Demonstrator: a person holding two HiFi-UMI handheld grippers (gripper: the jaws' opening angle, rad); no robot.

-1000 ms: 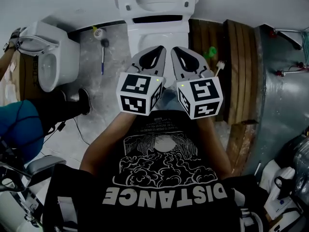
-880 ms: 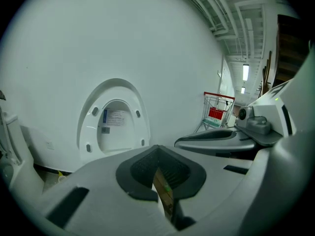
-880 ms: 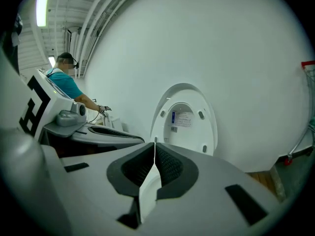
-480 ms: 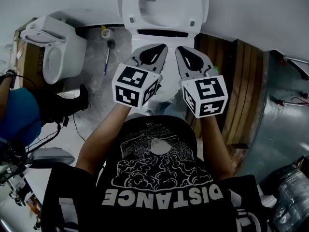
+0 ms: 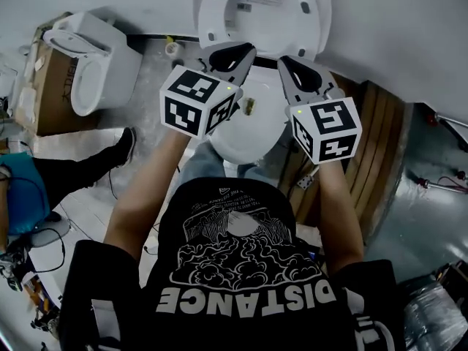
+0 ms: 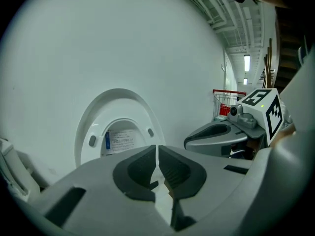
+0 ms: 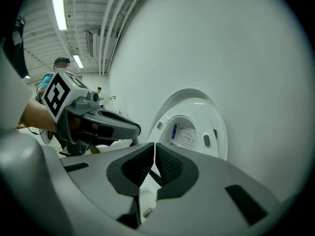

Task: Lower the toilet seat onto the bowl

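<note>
Against a plain white wall (image 5: pixel 402 20), above a mottled grey floor (image 5: pixel 142 97), the toilet seat (image 5: pixel 316 9) stands raised, leaning back over the open bowl (image 5: pixel 252 134). The left gripper (image 5: pixel 228 48) and right gripper (image 5: pixel 290 61) are held close in front of its lower part, each with its jaws pressed together on nothing. The seat looks like stiff, smooth, hinged plastic: light, slippery, and likely to slam if dropped. Its upper rim seems the best place to hook it and ease it down.
</note>
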